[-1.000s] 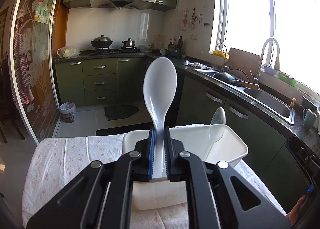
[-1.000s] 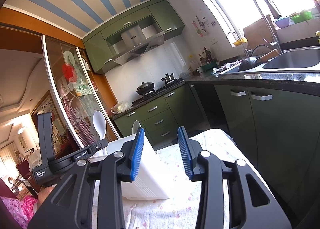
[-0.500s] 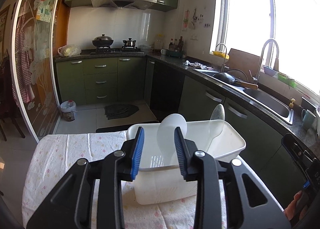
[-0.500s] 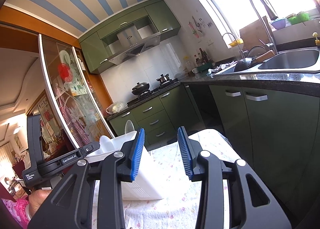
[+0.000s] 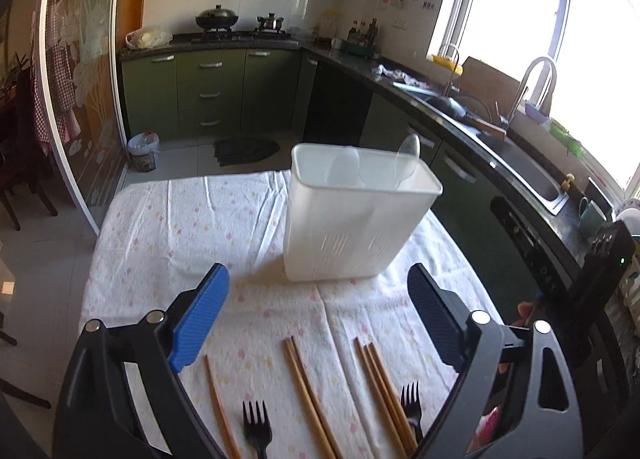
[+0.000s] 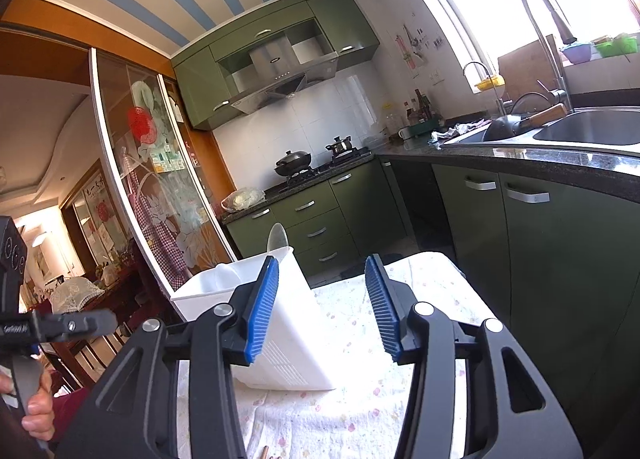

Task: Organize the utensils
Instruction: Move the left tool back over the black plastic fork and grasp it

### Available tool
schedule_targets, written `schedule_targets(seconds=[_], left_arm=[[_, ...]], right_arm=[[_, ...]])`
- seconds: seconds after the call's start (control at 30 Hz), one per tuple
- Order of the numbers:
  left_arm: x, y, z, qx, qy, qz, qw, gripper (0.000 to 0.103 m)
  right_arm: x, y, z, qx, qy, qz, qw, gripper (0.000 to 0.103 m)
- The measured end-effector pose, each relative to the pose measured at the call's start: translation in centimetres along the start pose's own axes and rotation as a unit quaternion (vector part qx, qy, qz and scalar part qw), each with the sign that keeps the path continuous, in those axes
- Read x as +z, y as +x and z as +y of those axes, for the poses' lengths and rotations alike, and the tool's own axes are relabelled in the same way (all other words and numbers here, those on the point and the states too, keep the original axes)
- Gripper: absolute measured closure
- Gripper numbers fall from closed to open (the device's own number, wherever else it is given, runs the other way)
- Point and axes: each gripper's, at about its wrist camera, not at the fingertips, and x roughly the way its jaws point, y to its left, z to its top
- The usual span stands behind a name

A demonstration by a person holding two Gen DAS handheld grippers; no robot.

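The left gripper is empty now, its blue fingers spreading wide and still opening with only bare cloth between them; a second ago they were pinched tight on the white spoon's handle, holding it upright over the bin. That white spoon now sits down inside the white utensil bin, a pale shape behind the near wall, with a second, clear spoon leaning at the bin's far right corner and poking above the rim. The bin stands beyond the left fingertips, farther off than half a second ago, because the view has pulled back and tipped downward to take in the near part of the bench. That brings fresh things into sight: chopsticks lying lengthwise between and just below the fingers, another bundle of chopsticks toward the right finger, a single stick by the left finger, and two black forks at the bottom edge, one partly under the bundle. Over on the other side, the right gripper holds level, its fingers part open and easing a little wider than before, nothing between them; the bin sits just behind its left finger, with the clear spoon's bowl rising above the rim.
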Motion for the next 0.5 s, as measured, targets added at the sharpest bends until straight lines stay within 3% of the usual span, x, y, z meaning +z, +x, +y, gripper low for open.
schedule_targets(seconds=[0.1, 0.17, 0.27, 0.4, 0.5], left_arm=[[-2.9, 0.9, 1.6, 0.006, -0.021, 0.122, 0.9923, 0.017], [-5.4, 2.1, 2.6, 0.007, -0.040, 0.203, 0.9784, 0.018], [-8.6, 4.0, 3.3, 0.017, -0.052, 0.290, 0.9556, 0.024], [-11.3, 6.6, 3.8, 0.031, -0.062, 0.349, 0.9344, 0.037], [-11.7, 7.6, 3.6, 0.024, -0.070, 0.364, 0.9284, 0.038]], right_arm=[[0.0, 0.1, 0.0, -0.001, -0.001, 0.000, 1.000, 0.056], [-0.1, 0.3, 0.0, -0.001, 0.001, 0.005, 1.000, 0.056], [0.0, 0.5, -0.2, -0.004, 0.005, 0.014, 1.000, 0.056], [0.4, 0.5, -0.1, -0.010, 0.013, 0.032, 0.999, 0.056], [0.7, 0.2, 0.2, -0.013, 0.011, 0.044, 0.999, 0.055]])
